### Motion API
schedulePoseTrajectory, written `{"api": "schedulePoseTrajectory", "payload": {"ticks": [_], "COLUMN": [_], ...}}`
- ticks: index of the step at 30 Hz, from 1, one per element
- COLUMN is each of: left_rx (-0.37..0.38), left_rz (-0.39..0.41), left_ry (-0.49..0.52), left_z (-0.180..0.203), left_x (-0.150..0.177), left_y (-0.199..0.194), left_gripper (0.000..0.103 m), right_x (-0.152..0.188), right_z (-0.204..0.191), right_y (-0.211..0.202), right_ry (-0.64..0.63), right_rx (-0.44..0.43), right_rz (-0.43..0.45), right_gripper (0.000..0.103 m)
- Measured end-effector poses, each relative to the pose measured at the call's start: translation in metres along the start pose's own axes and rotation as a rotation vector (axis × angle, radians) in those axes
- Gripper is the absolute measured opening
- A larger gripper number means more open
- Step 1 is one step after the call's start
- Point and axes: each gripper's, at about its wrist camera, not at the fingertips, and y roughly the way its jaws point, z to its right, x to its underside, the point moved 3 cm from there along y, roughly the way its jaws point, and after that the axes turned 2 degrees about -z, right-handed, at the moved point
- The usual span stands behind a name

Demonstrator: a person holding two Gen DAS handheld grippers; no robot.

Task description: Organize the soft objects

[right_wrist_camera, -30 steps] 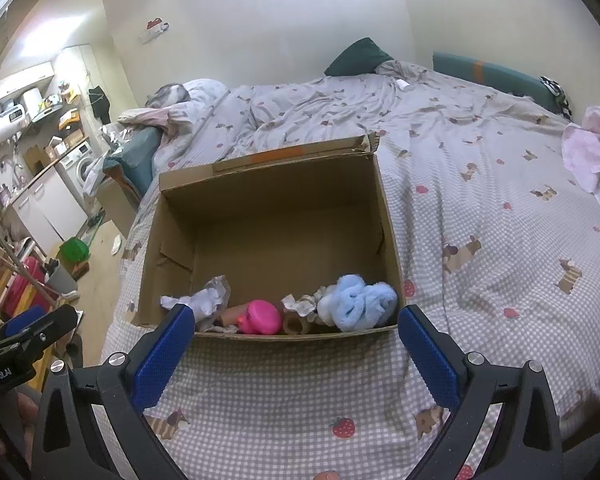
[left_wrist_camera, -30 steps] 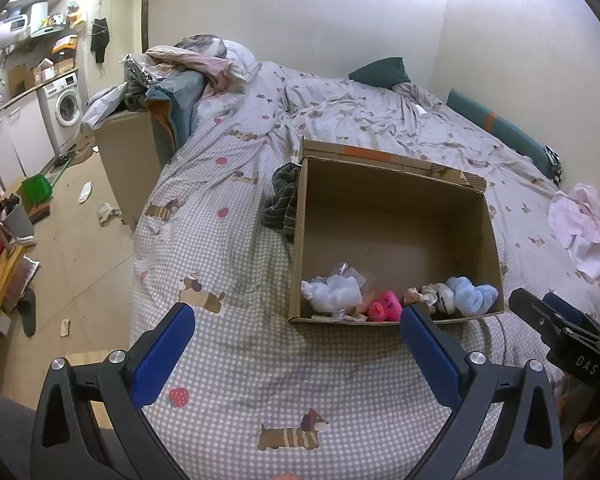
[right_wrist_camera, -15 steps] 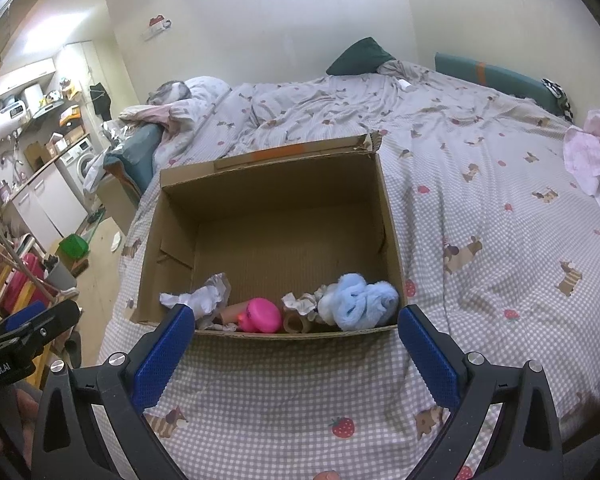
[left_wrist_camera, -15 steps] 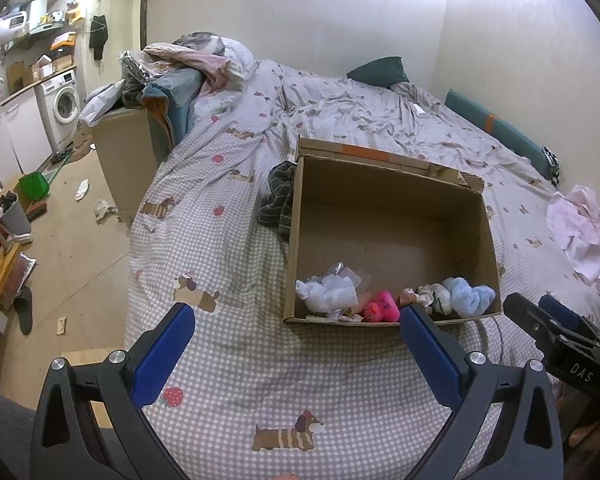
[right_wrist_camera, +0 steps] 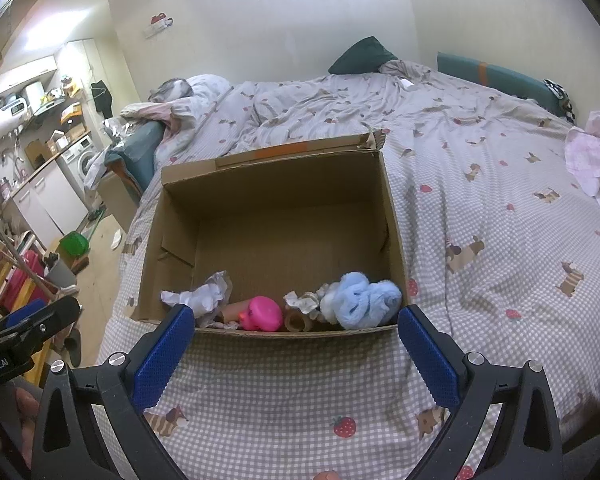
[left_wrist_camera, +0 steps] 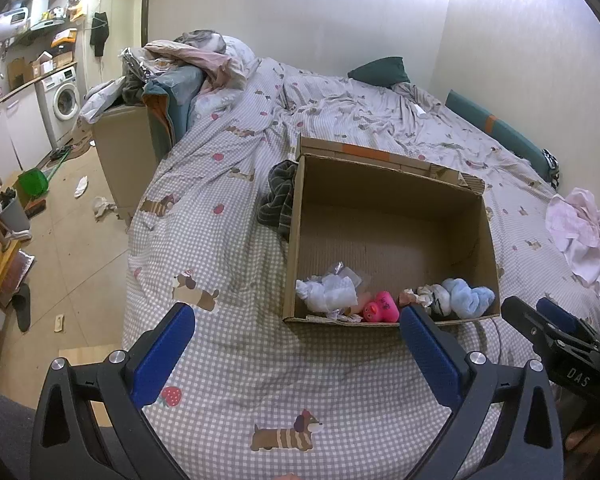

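An open cardboard box (left_wrist_camera: 384, 168) (right_wrist_camera: 268, 160) sits on the checked bed. Along its near wall lie a white crumpled soft item (left_wrist_camera: 328, 292) (right_wrist_camera: 204, 296), a pink toy (left_wrist_camera: 382, 308) (right_wrist_camera: 262, 314), a patterned bundle (left_wrist_camera: 428, 298) (right_wrist_camera: 306, 302) and a light blue plush (left_wrist_camera: 468, 298) (right_wrist_camera: 364, 300). My left gripper (left_wrist_camera: 298, 338) is open and empty, in front of the box and to its left. My right gripper (right_wrist_camera: 292, 338) is open and empty, centred just before the box's near wall. A dark striped cloth (left_wrist_camera: 278, 200) lies against the box's left side. A pink cloth (left_wrist_camera: 580, 236) (right_wrist_camera: 596, 160) lies at the right of the bed.
A dark green pillow (left_wrist_camera: 380, 70) (right_wrist_camera: 362, 56) lies at the head of the bed. A pile of clothes (left_wrist_camera: 180, 64) tops a brown cabinet (left_wrist_camera: 124, 156) left of the bed. The floor at left holds a green dustpan (left_wrist_camera: 34, 182) and litter. A washing machine (left_wrist_camera: 64, 98) stands at the far left.
The left wrist view has shifted slightly, so the box sits a little further left in it. The right wrist view has barely changed. Both grippers stay open and empty.
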Motion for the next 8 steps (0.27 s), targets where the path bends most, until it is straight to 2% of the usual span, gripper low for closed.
{"api": "schedulePoseTrajectory", "payload": {"ticks": [8], "left_rx": [0.000], "left_rz": [-0.002], "left_ry": [-0.001], "left_z": [-0.0006], "left_x": [0.0031], "left_y": [0.0022], "left_gripper": [0.102], "right_x": [0.0007], "right_z": [-0.0013], "right_y": [0.0009], "right_ry": [-0.007], "right_rx": [-0.003], "right_rz": [0.000], "right_gripper": [0.103]}}
